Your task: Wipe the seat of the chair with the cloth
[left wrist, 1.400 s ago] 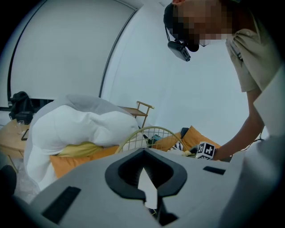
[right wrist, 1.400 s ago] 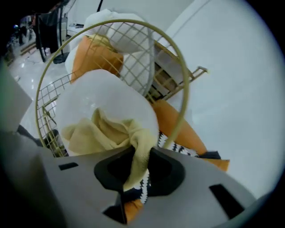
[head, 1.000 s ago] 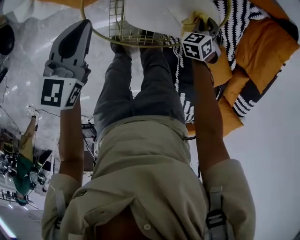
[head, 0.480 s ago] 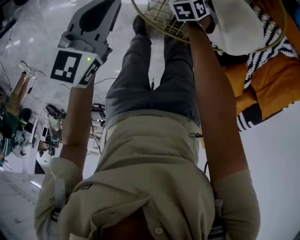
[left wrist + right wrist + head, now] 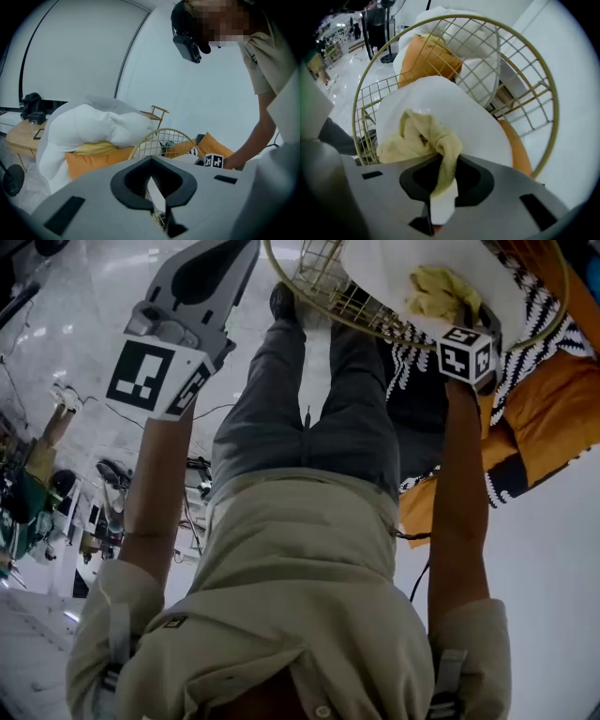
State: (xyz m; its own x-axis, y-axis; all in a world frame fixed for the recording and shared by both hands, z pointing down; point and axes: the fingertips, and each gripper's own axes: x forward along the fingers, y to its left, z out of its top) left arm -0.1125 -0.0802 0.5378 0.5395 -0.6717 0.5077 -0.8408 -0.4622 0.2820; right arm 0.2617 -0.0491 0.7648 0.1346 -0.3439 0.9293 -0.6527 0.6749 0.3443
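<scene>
Here our outstretched right gripper (image 5: 440,185) is clamped on the crumpled yellow cloth (image 5: 417,138), lying on the round white seat (image 5: 478,126) of the gold wire chair (image 5: 536,89); our left gripper (image 5: 157,201), jaws together, hovers aside.

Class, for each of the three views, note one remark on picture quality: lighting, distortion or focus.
Head view: the shirt in front is dim, while the white seat and glossy floor are bright. Left gripper view: fisheye, black corners, a mosaic patch at top. Right gripper view: same dark rim; the cloth, clamped in the right hand-held gripper, is sharp.
</scene>
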